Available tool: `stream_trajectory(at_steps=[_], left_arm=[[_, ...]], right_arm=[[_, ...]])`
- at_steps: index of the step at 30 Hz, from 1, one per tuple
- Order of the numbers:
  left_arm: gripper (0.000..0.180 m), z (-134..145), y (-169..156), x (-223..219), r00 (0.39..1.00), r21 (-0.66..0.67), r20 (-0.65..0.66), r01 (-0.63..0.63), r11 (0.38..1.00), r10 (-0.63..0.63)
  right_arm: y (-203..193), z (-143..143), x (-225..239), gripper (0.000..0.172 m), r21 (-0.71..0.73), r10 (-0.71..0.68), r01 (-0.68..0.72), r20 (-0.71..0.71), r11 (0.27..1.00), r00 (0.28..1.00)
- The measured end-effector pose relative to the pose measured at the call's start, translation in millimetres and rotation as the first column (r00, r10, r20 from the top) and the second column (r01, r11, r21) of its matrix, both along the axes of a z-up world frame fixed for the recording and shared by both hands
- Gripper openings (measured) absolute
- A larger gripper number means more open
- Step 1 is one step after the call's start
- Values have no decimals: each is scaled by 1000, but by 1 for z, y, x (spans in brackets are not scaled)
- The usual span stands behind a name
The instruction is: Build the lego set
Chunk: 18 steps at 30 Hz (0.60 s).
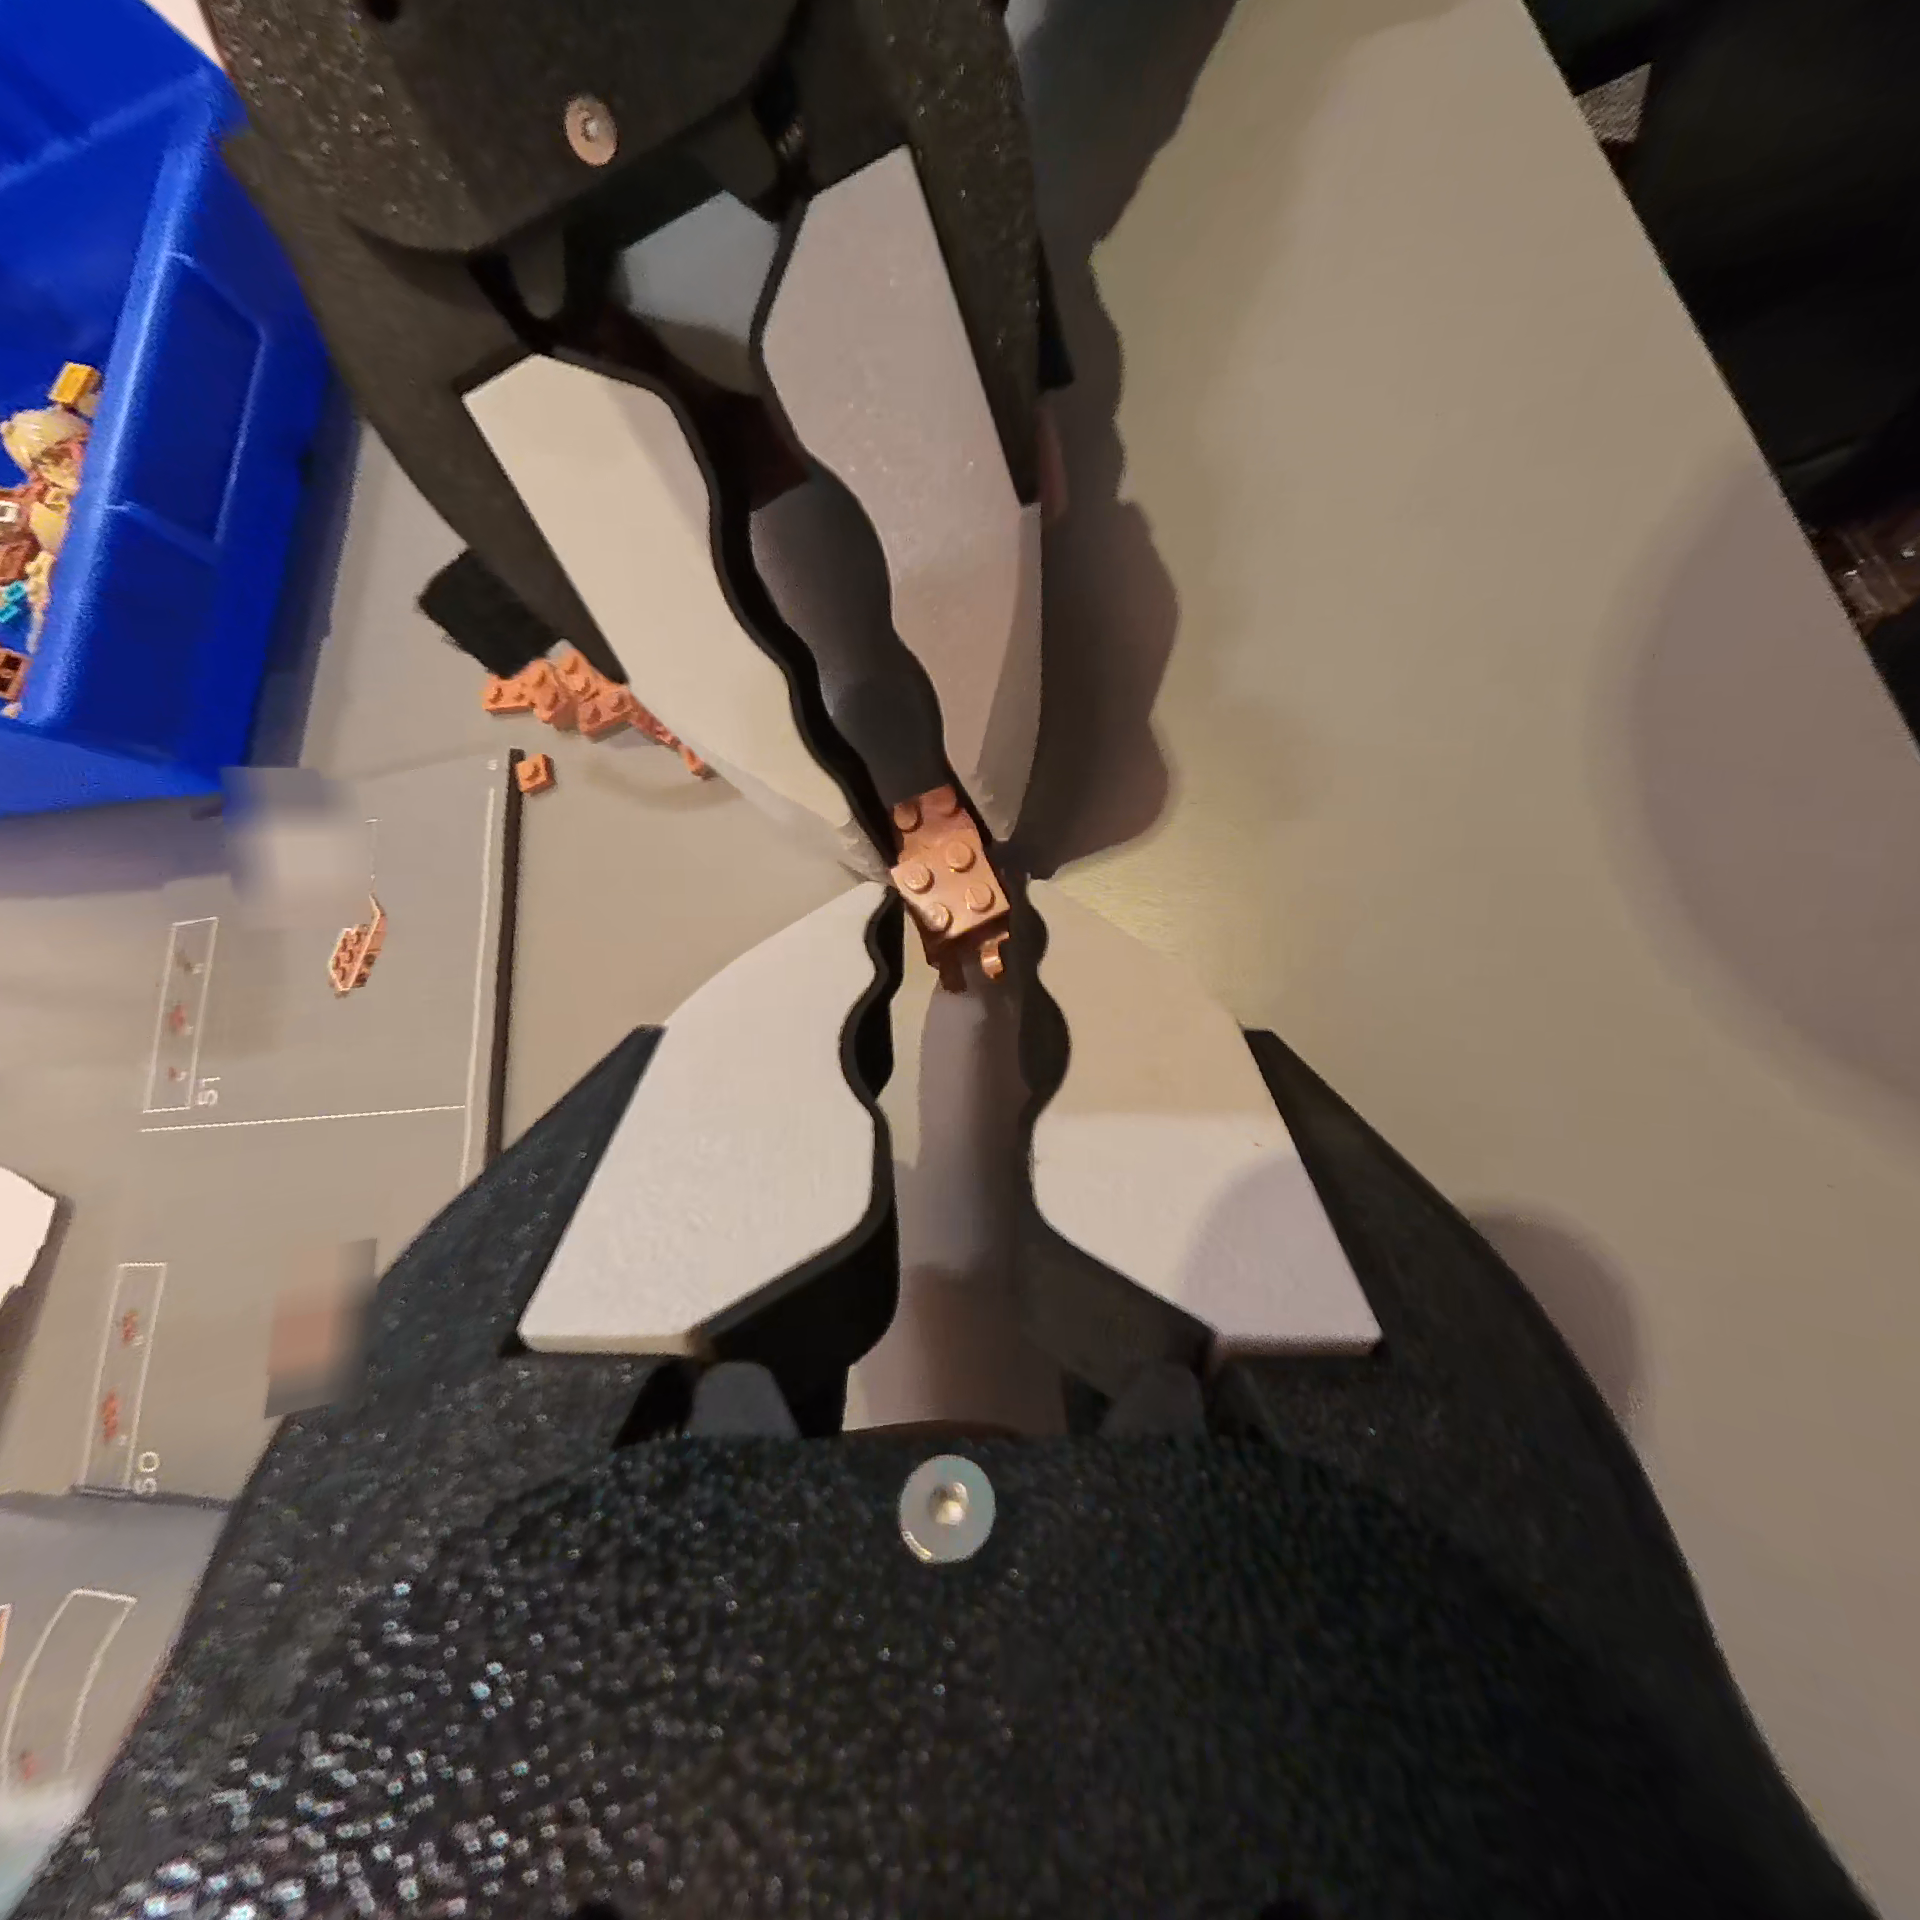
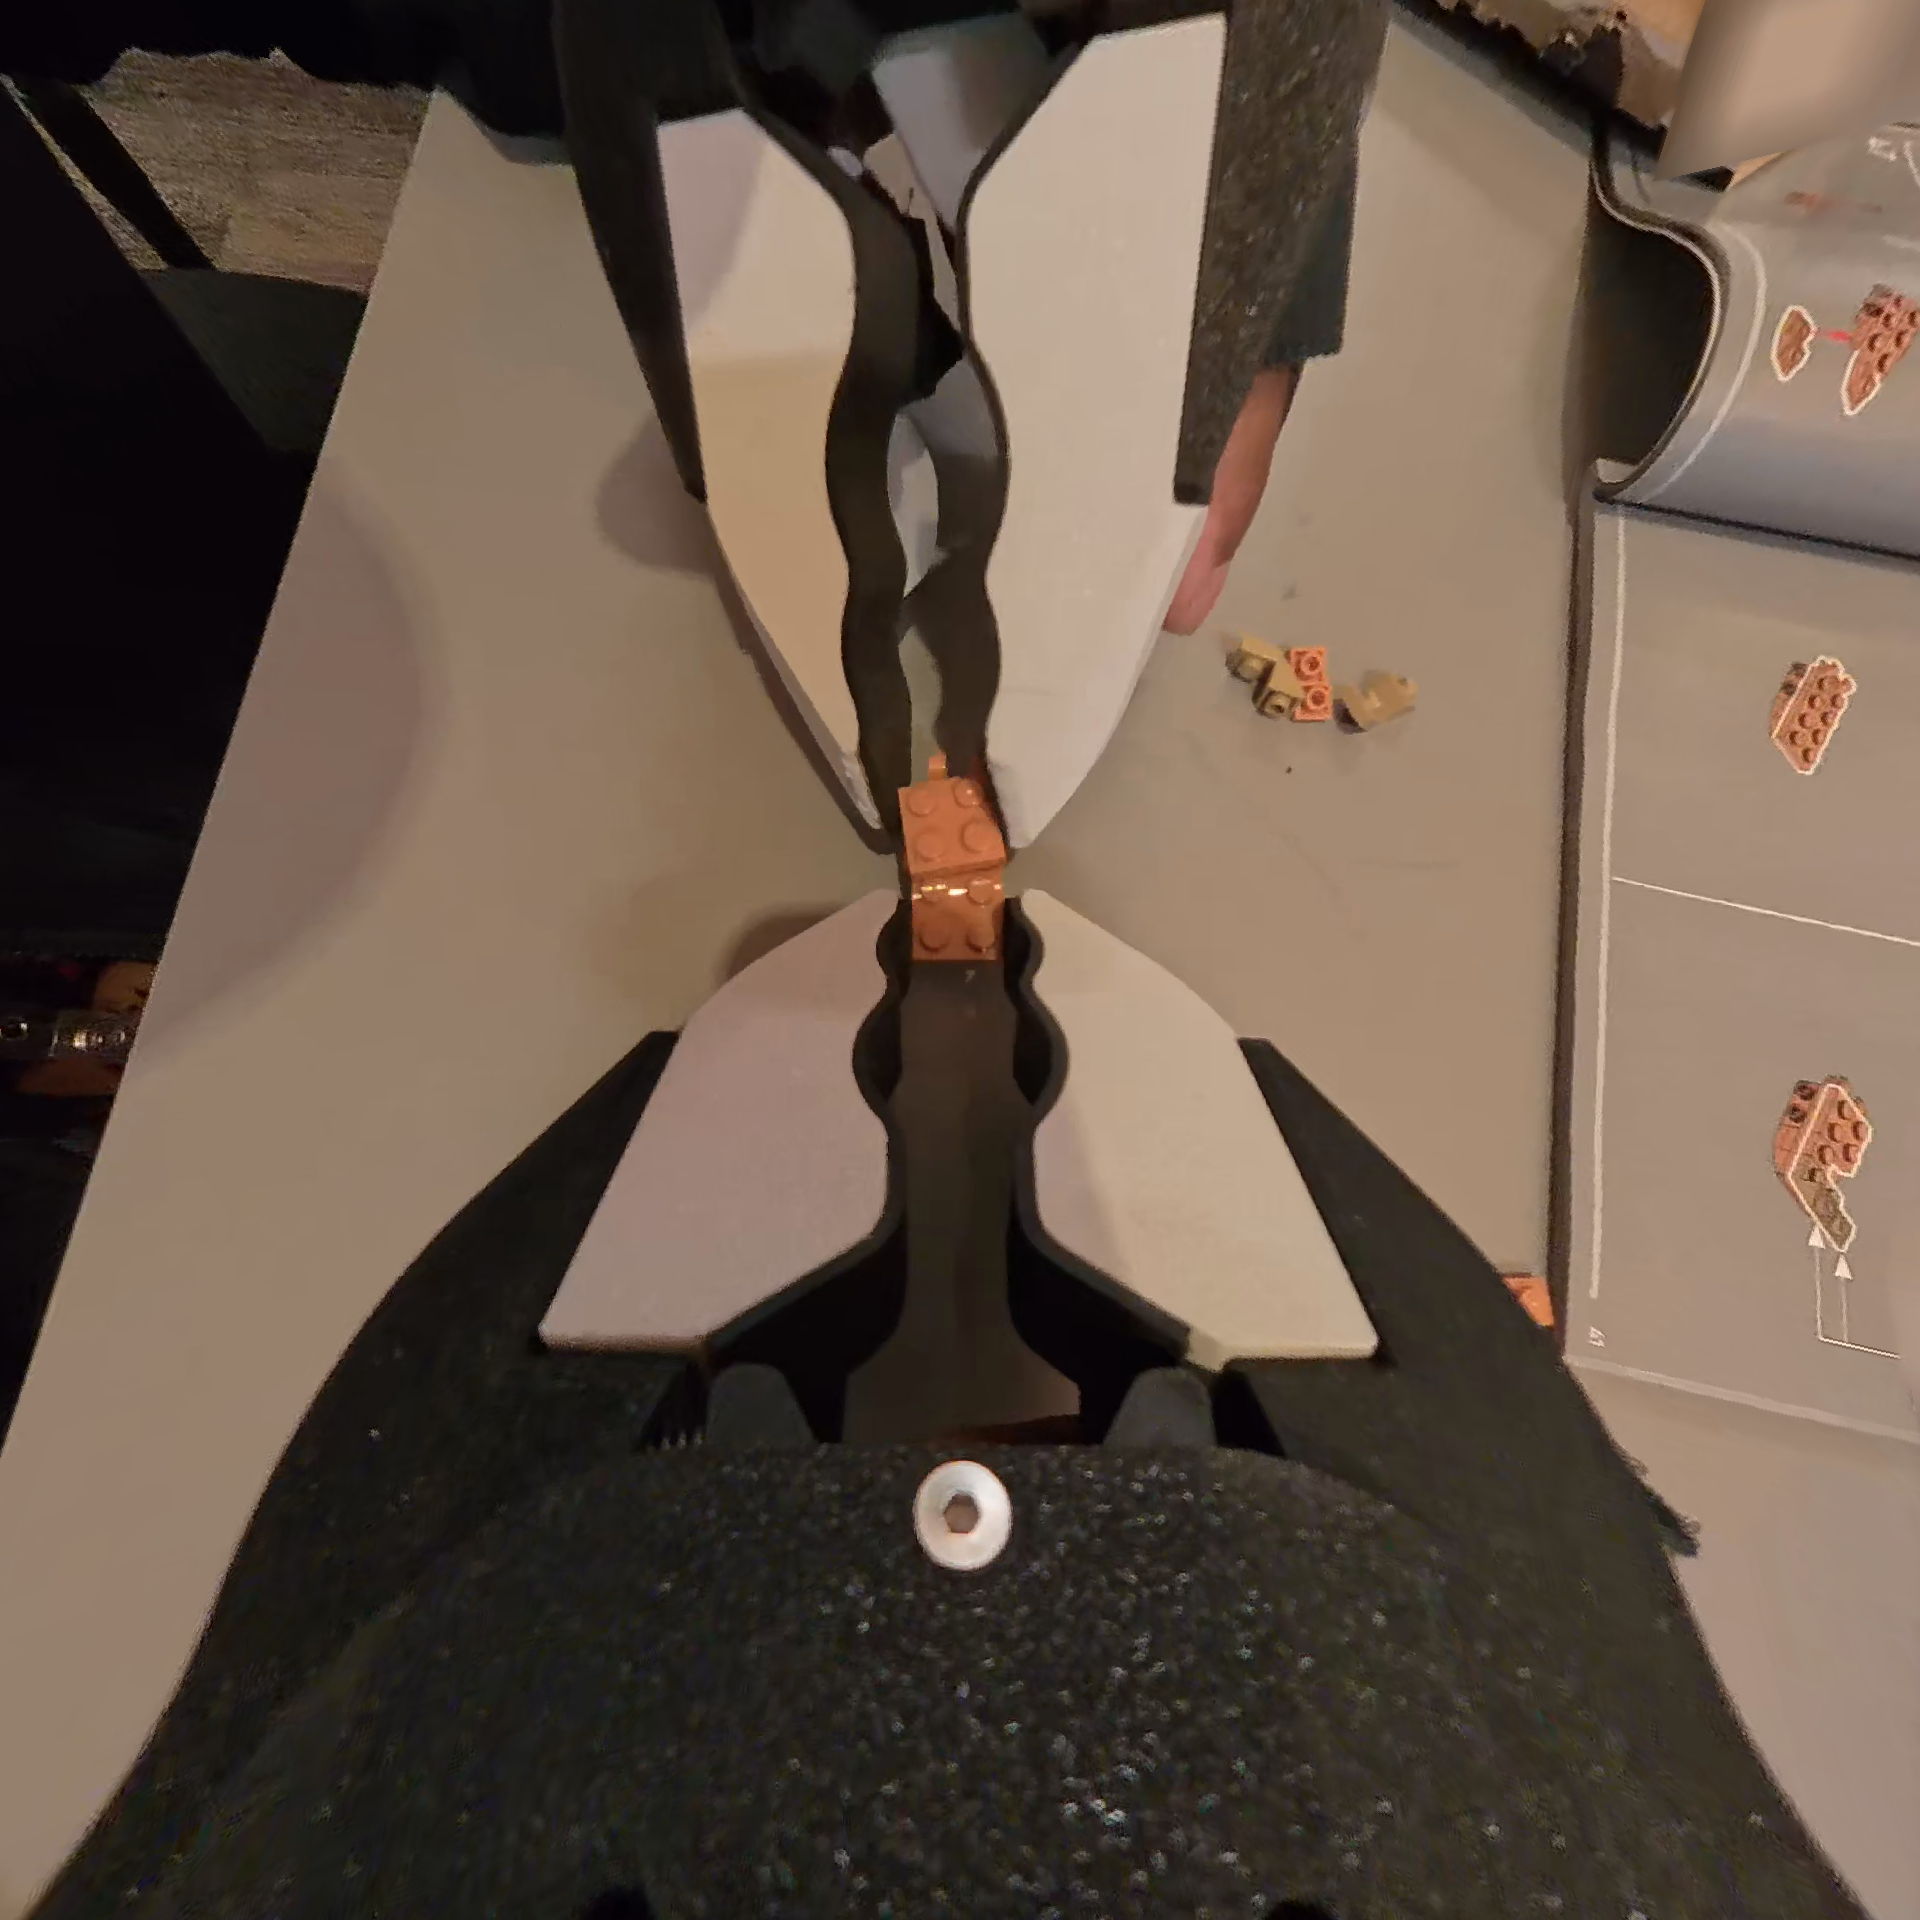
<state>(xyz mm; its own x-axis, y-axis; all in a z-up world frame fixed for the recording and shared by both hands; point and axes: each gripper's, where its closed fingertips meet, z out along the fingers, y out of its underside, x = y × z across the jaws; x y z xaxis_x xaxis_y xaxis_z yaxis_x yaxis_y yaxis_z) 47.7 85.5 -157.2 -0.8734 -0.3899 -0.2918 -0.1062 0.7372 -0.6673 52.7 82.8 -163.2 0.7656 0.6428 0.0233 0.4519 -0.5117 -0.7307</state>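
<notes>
My two grippers meet tip to tip above the pale table (image 1: 1455, 727). My left gripper (image 1: 956, 925) is shut on a small orange-brown studded brick with a clip (image 1: 956, 894); both pads press its sides. In the right wrist view this gripper comes in from the top (image 2: 948, 821) with the same brick (image 2: 951, 826). My right gripper (image 2: 956, 935) is shut on an orange-brown studded plate (image 2: 956, 930). It comes in from the top of the left wrist view (image 1: 935, 821) with that plate (image 1: 930, 816). The brick sits on the plate's far end, the two pieces touching.
A blue bin (image 1: 156, 416) with small bricks stands at the left. Loose orange-brown plates (image 1: 566, 696) lie near it. A grey instruction sheet (image 2: 1766, 831) lies to the right, with tan and orange pieces (image 2: 1309, 686) beside it. A person's finger (image 2: 1216, 561) shows behind the left gripper. My left and right fingertips are right by each other.
</notes>
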Motion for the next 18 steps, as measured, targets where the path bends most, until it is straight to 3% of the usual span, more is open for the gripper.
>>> stream_trajectory(at_steps=[9, 18], left_arm=[[19, -2, 1, -10, 995, -67, -95, 31, 997, -37], [21, -5, -1, -12, 994, -53, -101, 46, 998, -51]], right_arm=[[-2, 0, -5, 16, 6, 31, -31, 3, 1000, 1000], [-3, -1, -10, 16, 5, 48, -48, -7, 999, 999]])
